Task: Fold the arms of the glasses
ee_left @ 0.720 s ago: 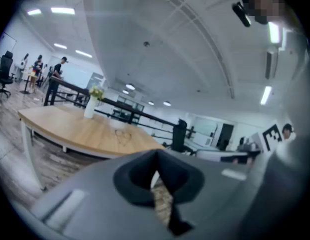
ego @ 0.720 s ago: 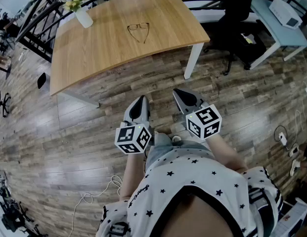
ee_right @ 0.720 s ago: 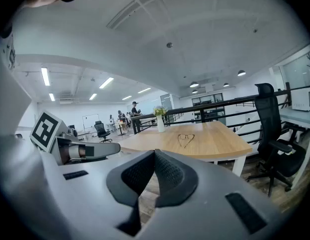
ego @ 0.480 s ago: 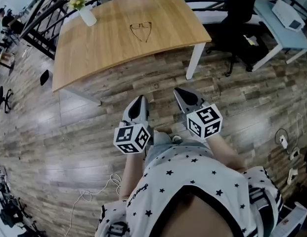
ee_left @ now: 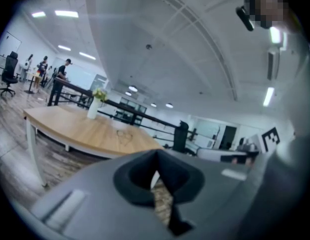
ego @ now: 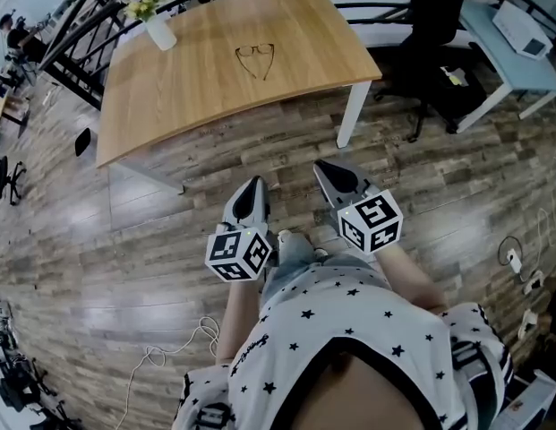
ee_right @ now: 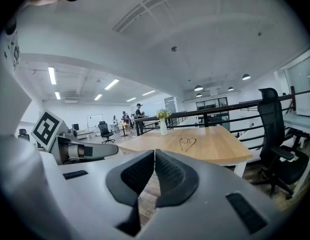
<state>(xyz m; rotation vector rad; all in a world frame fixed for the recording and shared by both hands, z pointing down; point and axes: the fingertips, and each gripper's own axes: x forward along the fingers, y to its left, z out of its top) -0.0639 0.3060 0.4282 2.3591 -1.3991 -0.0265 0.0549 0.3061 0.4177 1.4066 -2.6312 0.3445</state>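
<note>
None of the folding looks done yet. The table (ego: 188, 97) stands well ahead of the person. Short of the table, the left gripper (ego: 253, 186) and right gripper (ego: 326, 170) both have their jaws pressed together on nothing. The glasses (ego: 256, 59) lie near the table's middle, arms seemingly spread open, though they show small here. Reaching the table and folding each arm remain.
</note>
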